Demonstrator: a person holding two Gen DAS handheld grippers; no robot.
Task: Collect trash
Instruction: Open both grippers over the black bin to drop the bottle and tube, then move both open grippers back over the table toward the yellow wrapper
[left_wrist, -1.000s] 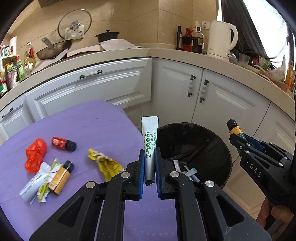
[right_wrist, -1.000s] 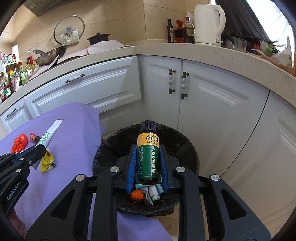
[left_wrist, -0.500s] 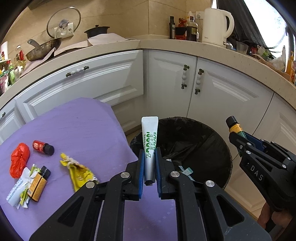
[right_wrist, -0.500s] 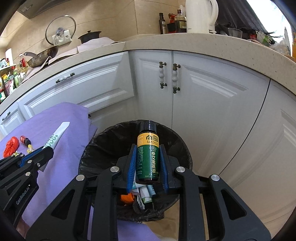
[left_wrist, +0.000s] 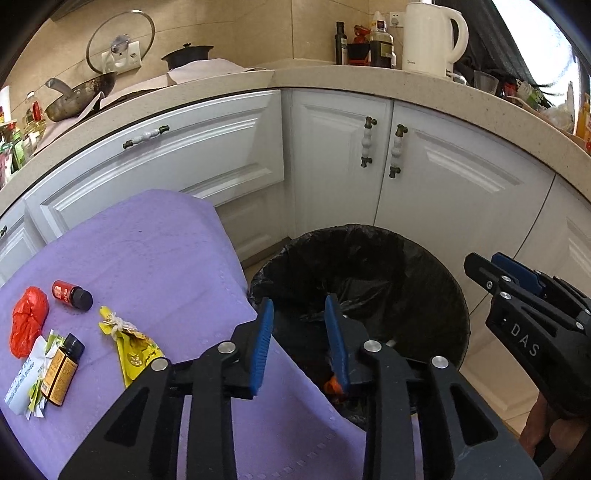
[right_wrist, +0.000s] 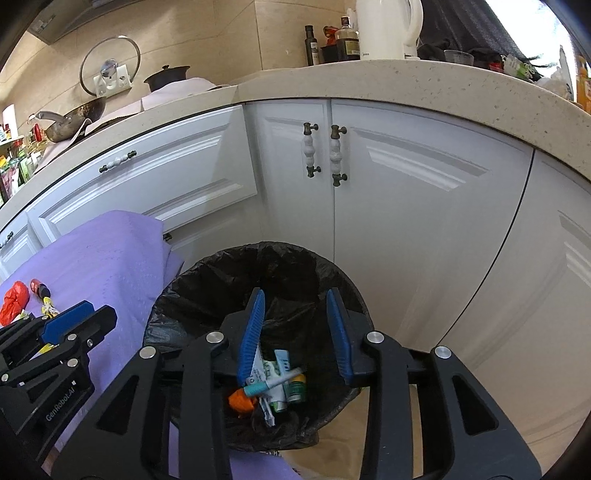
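Since the trash left on the purple desk — yellow wrapper, red-capped bottle, brown bottle, red bag and white carton — lies down-left of the left claw, that claw is the nearer one. The wrapper is closest, its long axis slanting toward the desk's near edge. Both claws hang over the black bin, jaws just parted and empty; the right claw is farther off.

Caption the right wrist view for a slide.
Right gripper open and empty above the black-lined bin, discarded trash at its bottom.
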